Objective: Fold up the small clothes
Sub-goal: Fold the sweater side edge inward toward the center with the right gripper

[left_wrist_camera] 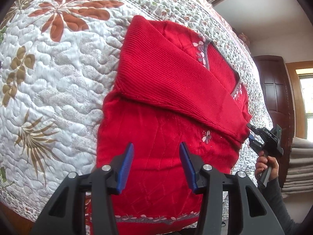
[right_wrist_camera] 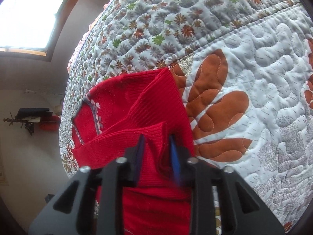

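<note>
The right gripper (right_wrist_camera: 156, 146) has its two blue-padded jaws parted only a little, with a bunched fold of red knit standing between them, so it looks clenched on the cuff end of the sleeve (right_wrist_camera: 137, 135), though whether the pads truly pinch the cloth or merely straddle it I cannot tell for certain from its own view. In the left wrist view the same gripper (left_wrist_camera: 251, 135) sits right at the sleeve's tip (left_wrist_camera: 240, 131), at the sweater's right edge, which fits a hold meant to lay that sleeve slantwise across the chest. The left gripper (left_wrist_camera: 157, 156) is released, jaws wide apart and holding nothing, hovering above the lower body of the red sweater (left_wrist_camera: 166, 121), probably kept clear so it does not drag the cloth while the other arm places the sleeve. The sweater lies flat on the quilt (left_wrist_camera: 49, 82), neckline with its grey and pink trim (left_wrist_camera: 203, 52) toward the far side, hem with a matching band (left_wrist_camera: 156, 218) nearest the left gripper. One sleeve is crossed over the front, narrowing the garment for a later fold from hem to collar. Beyond the gripper, the person's hand (left_wrist_camera: 267, 166) grips its handle at the bed's side, a grey sleeve behind it, and a dark wooden door (left_wrist_camera: 273, 90) stands further back.
</note>
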